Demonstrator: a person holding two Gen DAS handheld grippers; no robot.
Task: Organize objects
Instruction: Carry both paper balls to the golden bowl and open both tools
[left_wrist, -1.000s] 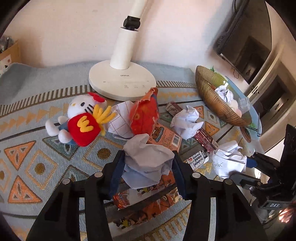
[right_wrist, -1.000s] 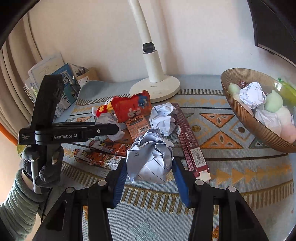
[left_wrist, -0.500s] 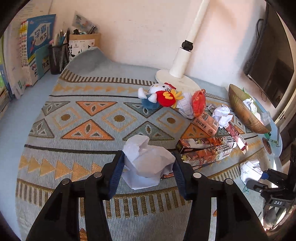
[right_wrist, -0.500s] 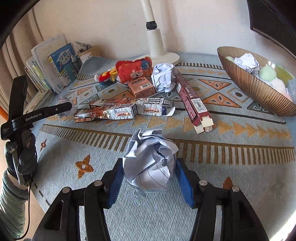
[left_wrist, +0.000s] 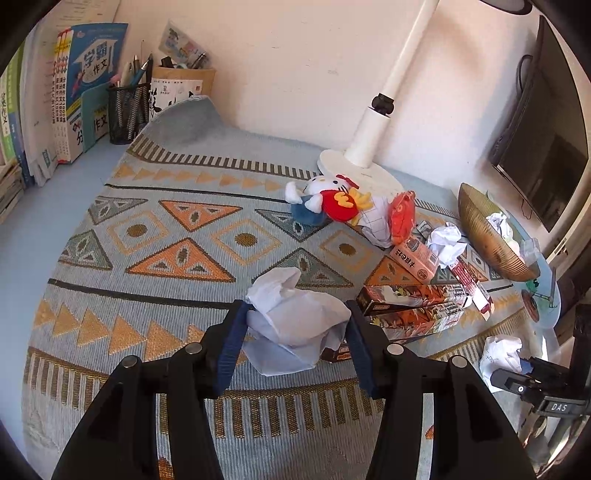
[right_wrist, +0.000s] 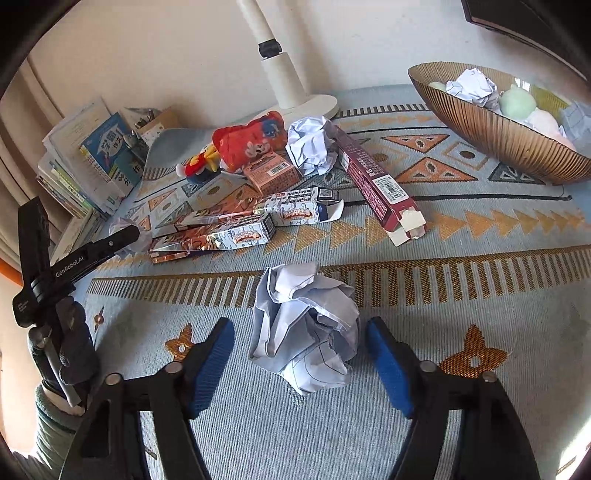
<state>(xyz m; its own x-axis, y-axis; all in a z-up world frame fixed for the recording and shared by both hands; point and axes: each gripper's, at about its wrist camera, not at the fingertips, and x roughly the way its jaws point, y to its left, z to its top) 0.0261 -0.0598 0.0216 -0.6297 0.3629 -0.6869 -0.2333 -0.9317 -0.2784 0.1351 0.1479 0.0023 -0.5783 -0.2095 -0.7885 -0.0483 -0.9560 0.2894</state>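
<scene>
My left gripper is shut on a crumpled white paper ball and holds it above the patterned cloth. My right gripper is open; a second crumpled paper ball lies on the cloth between its blue pads, clear of both. The right gripper and its ball also show at the lower right of the left wrist view. A gold ribbed bowl at the right holds paper balls and soft round things.
A pile lies mid-cloth: a Hello Kitty plush, a red snack bag, a third paper ball, several cartons. A white lamp base stands behind. Books and a mesh pen cup line the far left.
Both grippers pulled back from the pile with their paper balls. The right gripper then opened, and its ball now rests on the cloth. The left stays shut on its ball.
</scene>
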